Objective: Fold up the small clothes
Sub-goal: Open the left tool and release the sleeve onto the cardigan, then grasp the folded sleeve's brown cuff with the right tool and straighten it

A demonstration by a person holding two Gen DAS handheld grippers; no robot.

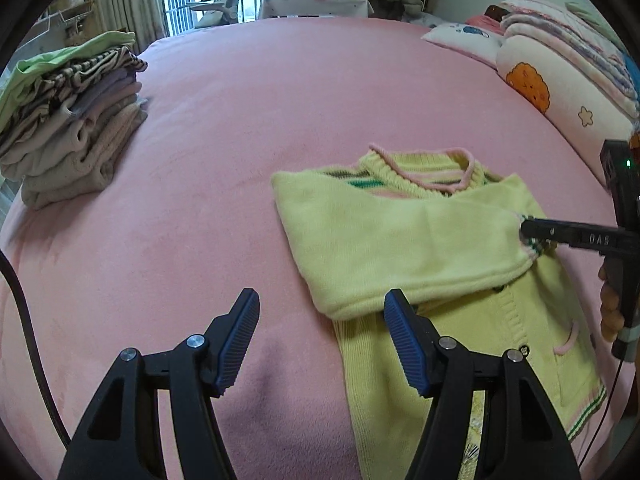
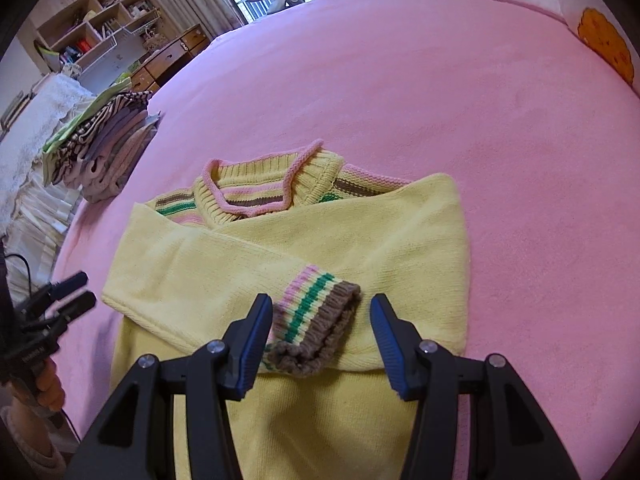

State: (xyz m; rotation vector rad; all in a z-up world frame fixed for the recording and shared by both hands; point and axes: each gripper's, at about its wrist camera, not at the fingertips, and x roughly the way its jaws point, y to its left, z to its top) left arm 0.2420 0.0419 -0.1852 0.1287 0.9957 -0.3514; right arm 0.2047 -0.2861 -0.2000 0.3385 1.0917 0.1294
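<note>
The yellow cardigan lay mid-frame on the pink bed, both sleeves crossed over its chest. The right gripper stood apart around the striped cuff, not pinching; the left gripper hung apart, empty. Best next: smooth the sleeves flat, then take the hem evenly.

The sweater runs off the bottom edge in both views, its hem unseen. Its folded sleeves hide most of the front. In the left wrist view, the right hand-held gripper is cut by the frame's edge. The shelf contents are too small to tell.
</note>
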